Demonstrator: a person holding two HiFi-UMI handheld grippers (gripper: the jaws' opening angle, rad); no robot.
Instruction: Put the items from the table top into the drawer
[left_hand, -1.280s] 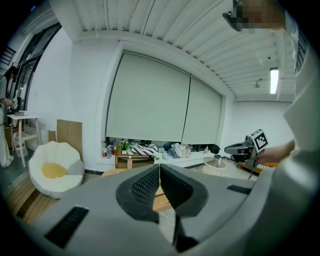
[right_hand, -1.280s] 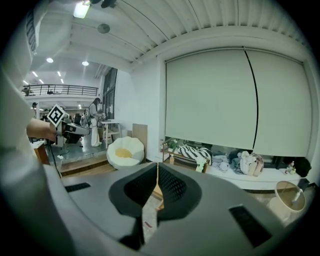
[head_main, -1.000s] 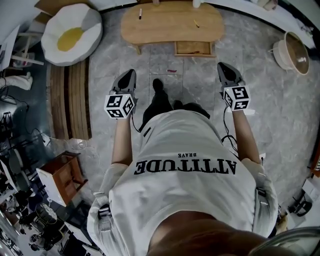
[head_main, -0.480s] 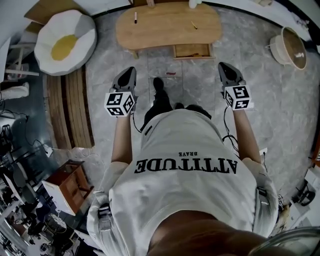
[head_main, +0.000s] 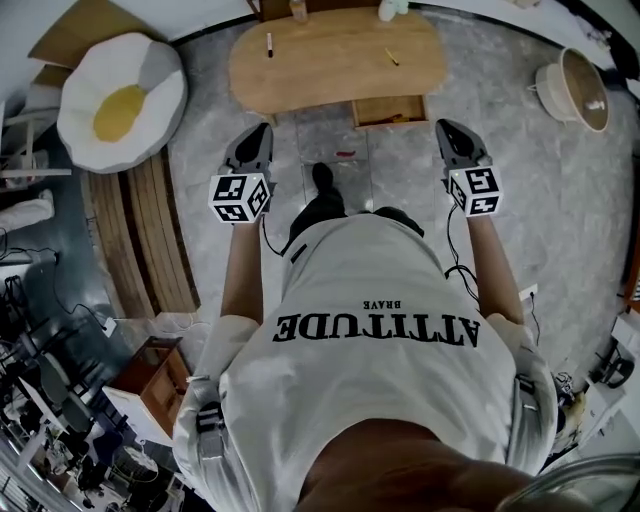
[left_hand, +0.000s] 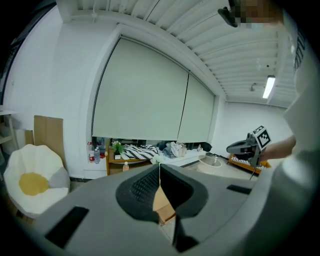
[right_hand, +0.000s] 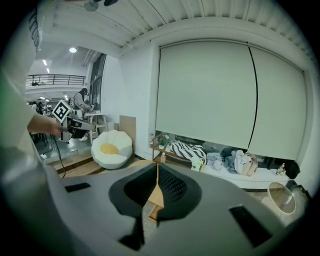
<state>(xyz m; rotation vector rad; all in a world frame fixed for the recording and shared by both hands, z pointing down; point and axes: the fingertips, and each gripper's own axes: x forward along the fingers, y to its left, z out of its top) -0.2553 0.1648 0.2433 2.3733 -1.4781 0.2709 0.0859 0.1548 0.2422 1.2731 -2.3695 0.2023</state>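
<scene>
Where right tool (head_main: 447, 128) points, drawer (head_main: 390, 110) lies ahead.

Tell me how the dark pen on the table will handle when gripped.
The pen looks thin and straight, so probably stiff and light. It lies flat on the smooth table, so a sideways nudge may roll it. Being so slim, it could slip unless pinched squarely.

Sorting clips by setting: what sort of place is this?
Likely a lounge corner indoors: a low wooden table, an egg-shaped floor cushion and large roller blinds.
</scene>
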